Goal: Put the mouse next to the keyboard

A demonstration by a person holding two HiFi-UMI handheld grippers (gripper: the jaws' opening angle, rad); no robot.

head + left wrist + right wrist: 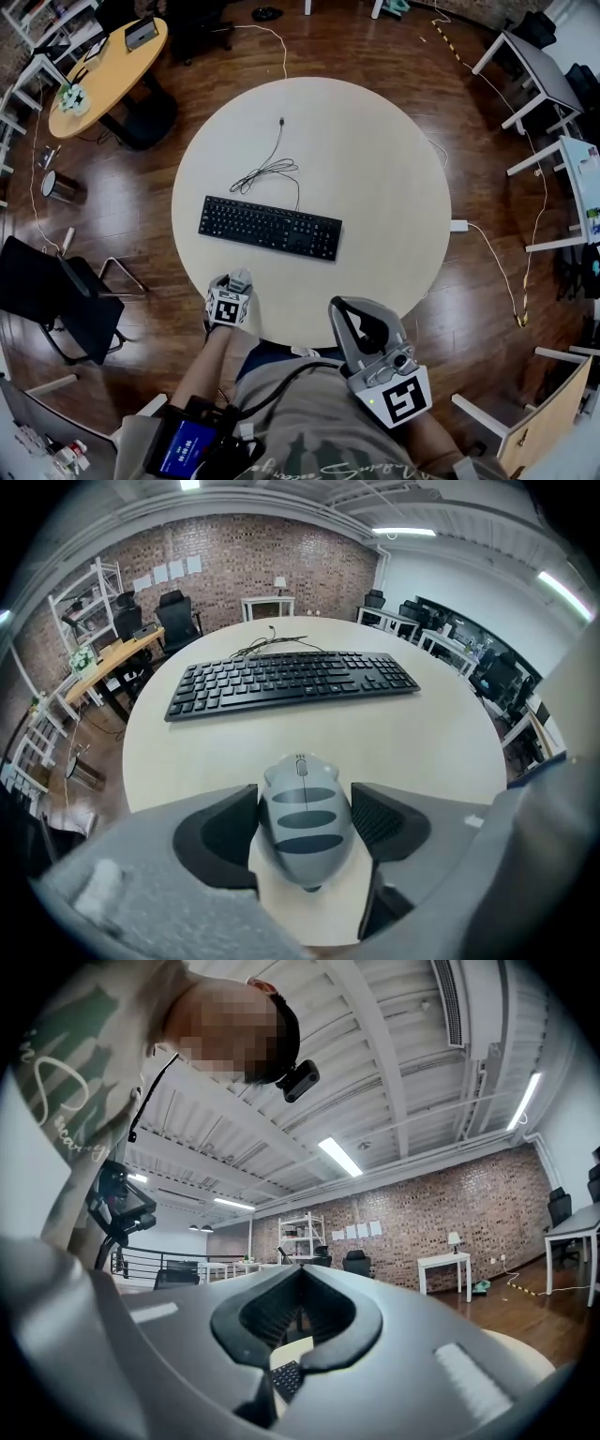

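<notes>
A grey mouse (305, 819) with dark stripes sits between the jaws of my left gripper (306, 825), which is shut on it. In the head view this gripper (232, 287) holds the mouse (242, 277) over the round table's near edge, a short way in front of the black keyboard (270, 227). The keyboard (291, 679) lies across the table's middle, with its cable (270, 169) coiled behind it. My right gripper (362, 326) hangs off the table's near right edge, shut and empty, tilted up. A bit of the keyboard (286, 1379) shows through the gap below its closed jaws (300, 1283).
The pale round table (375, 159) carries only the keyboard and cable. A black chair (56, 300) stands at the left, an orange round table (103, 70) at the far left, and white desks (544, 75) at the right. A white cord (497, 267) trails over the wooden floor.
</notes>
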